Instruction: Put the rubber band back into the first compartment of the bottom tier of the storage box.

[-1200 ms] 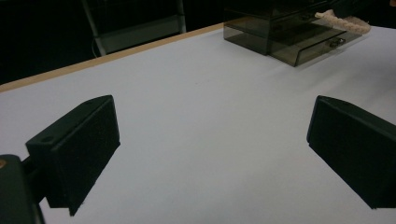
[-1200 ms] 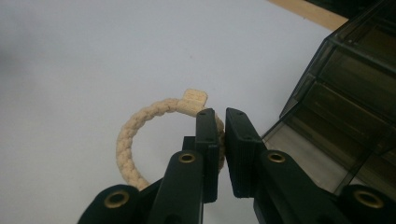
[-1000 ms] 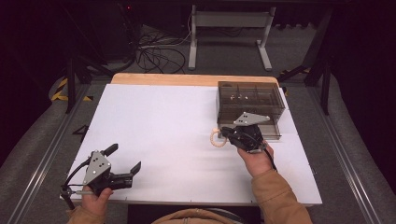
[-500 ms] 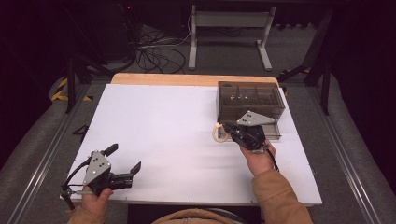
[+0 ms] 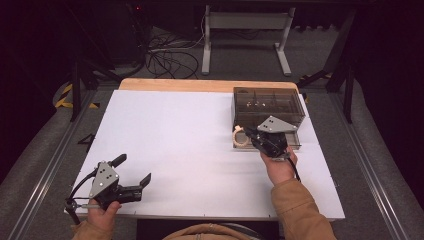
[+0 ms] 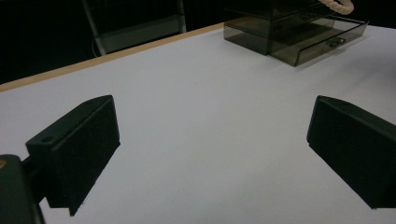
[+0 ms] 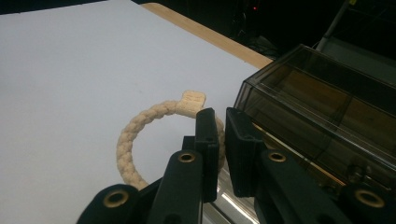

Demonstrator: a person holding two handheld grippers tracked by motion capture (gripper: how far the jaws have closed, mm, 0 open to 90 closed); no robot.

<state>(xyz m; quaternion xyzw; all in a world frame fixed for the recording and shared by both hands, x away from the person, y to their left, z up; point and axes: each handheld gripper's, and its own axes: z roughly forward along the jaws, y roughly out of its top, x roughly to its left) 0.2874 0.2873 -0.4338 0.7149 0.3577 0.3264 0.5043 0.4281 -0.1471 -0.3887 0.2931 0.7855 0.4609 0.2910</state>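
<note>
My right gripper (image 7: 220,140) pinches the braided rope ring (image 7: 140,135) beside the open drawer (image 6: 322,39) (presumably for stowing); left gripper (image 5: 131,175) gapes idle

Your right gripper (image 7: 219,140) covers the near side of the braided rope ring (image 7: 140,135) in its own view, so you can't confirm from there how much rope sits between the jaws. In the left gripper view the ring (image 6: 337,5) is cut off by the top edge; only a short arc shows. The smoked plastic drawer box (image 5: 268,107), at the worktop's far right corner, has small items in its top compartments, too tiny to identify from the high view. Your right hand (image 5: 278,167) hides the gripper's handle. Left gripper (image 5: 131,172): cable end runs off the worktop's near edge, unclear.
</note>
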